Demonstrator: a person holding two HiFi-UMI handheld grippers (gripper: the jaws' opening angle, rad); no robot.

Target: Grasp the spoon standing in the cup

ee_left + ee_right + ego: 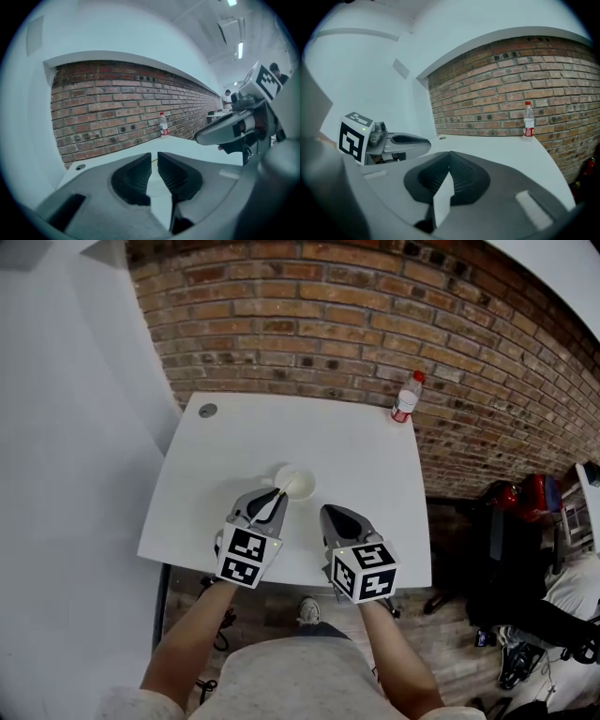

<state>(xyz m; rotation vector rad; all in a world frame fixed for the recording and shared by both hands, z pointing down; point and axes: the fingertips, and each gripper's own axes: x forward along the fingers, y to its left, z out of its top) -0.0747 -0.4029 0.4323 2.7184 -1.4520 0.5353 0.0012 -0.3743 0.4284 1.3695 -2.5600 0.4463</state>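
White plastic spoon [265, 510] leaned out of the small white cup [300, 485] on the white table [366, 451] — its handle pinched in the left claw [274, 497]. Right claw [331, 515] hung pressed together, empty. Grasping looked nearly done — next, probably a steady lift clear of the rim.

– What of the right gripper [450, 157]?
– Jaws pressed together, nothing between. The left gripper [423, 142] hangs beside it, over the white table [497, 145]. A bottle [528, 120] stands by the brick wall [497, 93].
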